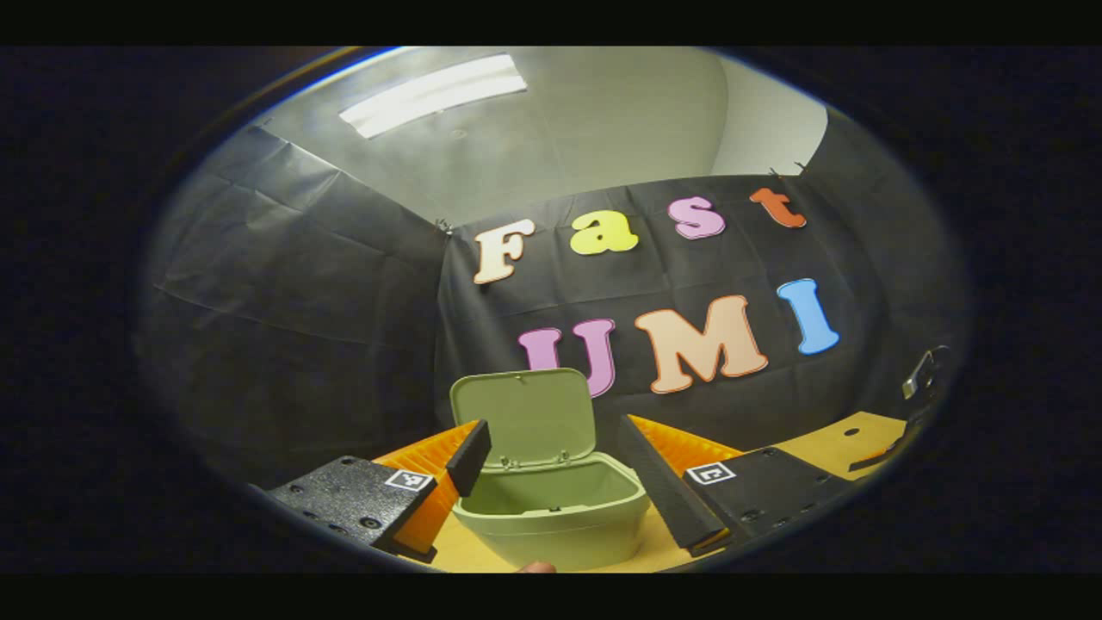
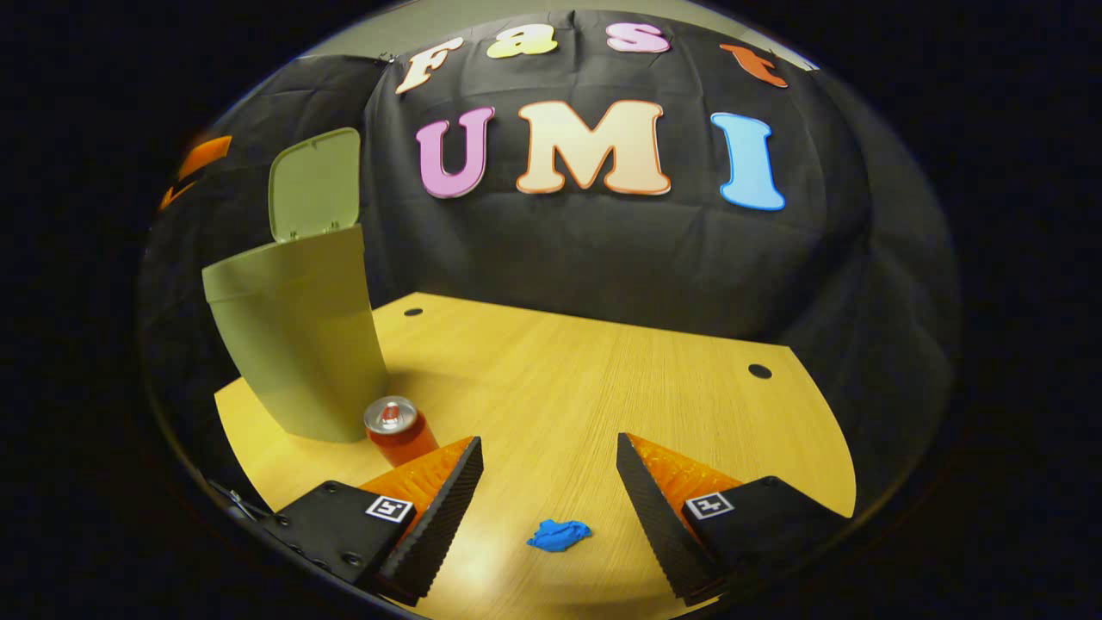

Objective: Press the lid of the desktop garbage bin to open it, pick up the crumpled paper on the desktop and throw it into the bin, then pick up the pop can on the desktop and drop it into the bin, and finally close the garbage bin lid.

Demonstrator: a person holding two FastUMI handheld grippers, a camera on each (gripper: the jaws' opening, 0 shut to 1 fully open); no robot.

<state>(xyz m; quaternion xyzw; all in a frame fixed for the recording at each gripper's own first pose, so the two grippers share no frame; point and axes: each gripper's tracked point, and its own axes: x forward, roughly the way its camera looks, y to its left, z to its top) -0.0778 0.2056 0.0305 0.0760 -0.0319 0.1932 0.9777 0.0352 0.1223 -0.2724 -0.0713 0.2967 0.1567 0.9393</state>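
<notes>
Lid (image 2: pixel 314 182) up, bin (image 2: pixel 297 331) open. Right claw (image 2: pixel 549 461) spread wide, empty, crumpled paper (image 2: pixel 559 535) just ahead between its fingers. Left claw (image 1: pixel 551 448) spread at the bin.

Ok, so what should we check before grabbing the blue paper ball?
1. Bin lid up: ok, it stands open above the green garbage bin.
2. Crumpled blue paper on the desk: ok, lying between the right gripper's fingers.
3. Right gripper open: ok, jaws spread wide.
4. Left gripper out of the way: not ok, it hovers over the bin's mouth, open.
5. Red pop can clear of the paper: ok, upright beside the bin.
</notes>
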